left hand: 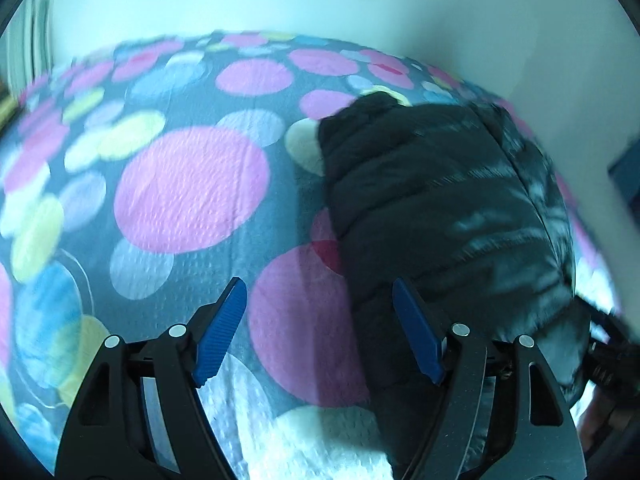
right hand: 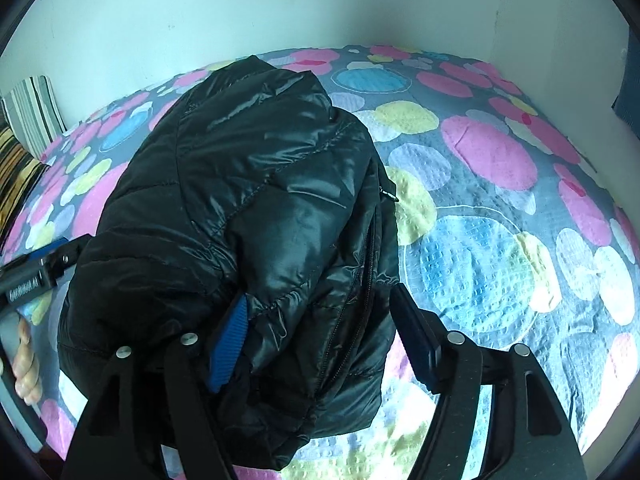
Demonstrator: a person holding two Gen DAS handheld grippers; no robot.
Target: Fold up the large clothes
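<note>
A black quilted puffer jacket (right hand: 256, 200) lies bundled in a folded heap on a bedspread (right hand: 480, 264) printed with coloured circles. My right gripper (right hand: 318, 296) straddles the near end of the heap. Its left blue pad (right hand: 228, 344) is tucked among the folds, and its right finger (right hand: 412, 328) stands just off the zipper edge, so the jaws look open. In the left wrist view the jacket (left hand: 440, 208) fills the right side. My left gripper (left hand: 318, 282) is open over the bedspread (left hand: 188, 192), with only the jacket's left edge between its fingers.
A white wall (right hand: 240, 12) runs behind the bed. A striped pillow (right hand: 34, 114) and a yellow-and-black cushion (right hand: 16, 176) lie at the far left. The left gripper's body (right hand: 36, 272) and a hand (right hand: 26, 364) show at the left edge of the right wrist view.
</note>
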